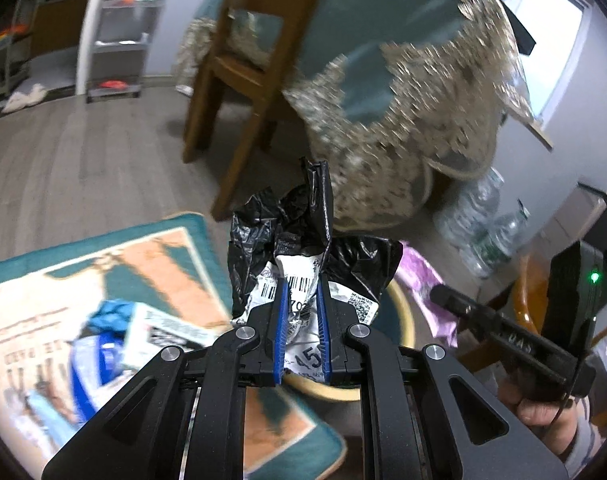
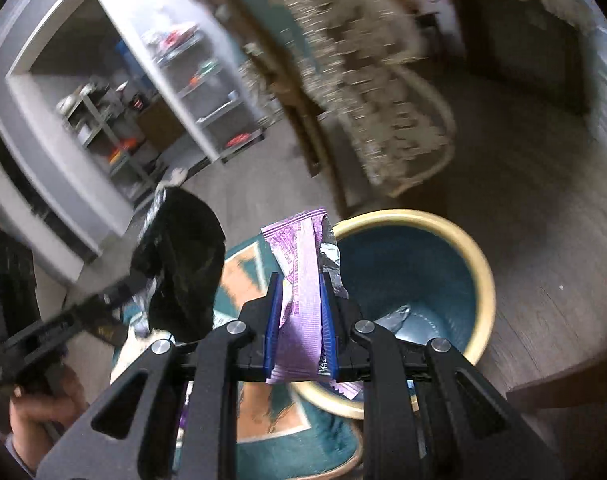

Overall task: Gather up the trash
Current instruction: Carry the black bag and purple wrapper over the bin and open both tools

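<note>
My left gripper (image 1: 301,280) is shut on a crumpled black plastic mailer bag (image 1: 303,236) with a white barcode label, held above the floor mat. The bag also shows in the right wrist view (image 2: 183,276), at left. My right gripper (image 2: 301,278) is shut on a purple snack wrapper (image 2: 299,280) with a silver inside, held beside the rim of a round bin (image 2: 481,264), blue inside with a cream rim. The wrapper (image 1: 421,280) and the right gripper's body (image 1: 503,332) show at right in the left wrist view. A silver scrap (image 2: 399,314) lies inside the bin.
A teal and orange mat (image 1: 151,268) on the wood floor holds more trash: a blue glove (image 1: 111,314) and a printed paper packet (image 1: 167,332). A wooden chair (image 1: 239,80) and a table with a lace cloth (image 1: 415,128) stand behind. Water bottles (image 1: 479,224) sit at right.
</note>
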`<state>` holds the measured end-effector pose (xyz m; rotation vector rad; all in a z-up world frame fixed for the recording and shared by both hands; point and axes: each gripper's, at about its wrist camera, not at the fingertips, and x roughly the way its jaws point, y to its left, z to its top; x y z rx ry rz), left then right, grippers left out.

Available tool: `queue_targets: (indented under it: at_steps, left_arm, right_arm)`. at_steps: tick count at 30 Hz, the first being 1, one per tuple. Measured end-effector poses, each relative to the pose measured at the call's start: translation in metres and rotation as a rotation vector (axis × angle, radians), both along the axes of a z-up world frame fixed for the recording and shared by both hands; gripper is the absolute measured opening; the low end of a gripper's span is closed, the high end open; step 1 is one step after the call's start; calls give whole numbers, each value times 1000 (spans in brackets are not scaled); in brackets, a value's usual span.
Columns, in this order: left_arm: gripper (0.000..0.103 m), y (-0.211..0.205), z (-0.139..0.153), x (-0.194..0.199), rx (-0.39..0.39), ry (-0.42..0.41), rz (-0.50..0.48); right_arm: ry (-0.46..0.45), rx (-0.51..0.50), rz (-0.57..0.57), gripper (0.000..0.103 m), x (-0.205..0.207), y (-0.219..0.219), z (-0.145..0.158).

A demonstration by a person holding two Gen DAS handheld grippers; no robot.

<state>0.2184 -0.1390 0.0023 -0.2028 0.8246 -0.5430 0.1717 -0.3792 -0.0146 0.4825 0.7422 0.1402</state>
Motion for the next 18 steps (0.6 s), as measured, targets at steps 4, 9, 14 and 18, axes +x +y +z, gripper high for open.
queue_targets:
  at_steps: [4, 9, 14, 18]
  left_arm:
    - [15, -25, -15, 7, -45, 43, -40]
    - [15, -52, -39, 20, -87, 114, -72]
    - [20, -66, -66, 27, -107, 194, -79]
    - [44, -67, -76, 28, -92, 222, -67]
  right_arm:
    - [8, 15, -85, 18, 0, -23, -7]
    - [54, 33, -126, 18, 5, -36, -24]
    - [121, 30, -154, 18, 13, -43, -46]
    - [176, 22, -166, 19, 19, -45, -61]
